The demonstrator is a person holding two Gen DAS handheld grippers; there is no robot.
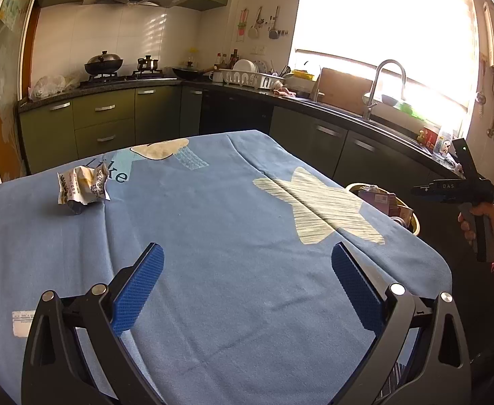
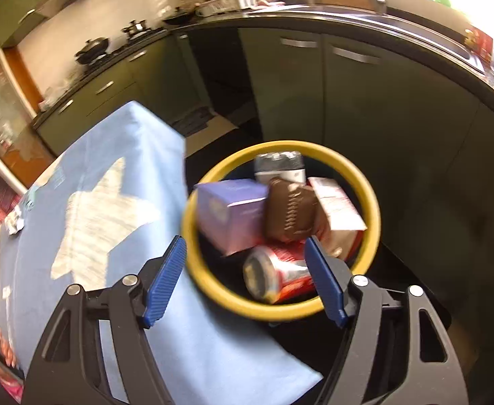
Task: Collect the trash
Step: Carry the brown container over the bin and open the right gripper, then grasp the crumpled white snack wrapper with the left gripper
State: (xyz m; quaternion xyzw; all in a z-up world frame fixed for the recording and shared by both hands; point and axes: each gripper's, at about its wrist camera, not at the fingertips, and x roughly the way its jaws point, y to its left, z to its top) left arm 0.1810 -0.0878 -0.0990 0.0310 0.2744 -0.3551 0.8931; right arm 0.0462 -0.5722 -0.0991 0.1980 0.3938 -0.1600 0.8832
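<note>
Blue-clothed table with one crumpled wrapper on top

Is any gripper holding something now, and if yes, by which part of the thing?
Nothing is held. The left gripper has open jaws over the cloth. The right gripper has open, empty jaws above the bin.

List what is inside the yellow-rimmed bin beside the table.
The bin holds a purple box, a brown wrapper, a pinkish carton, a red can and a grey-topped container. Anything beneath them, and the bin's bottom, is covered.
</note>
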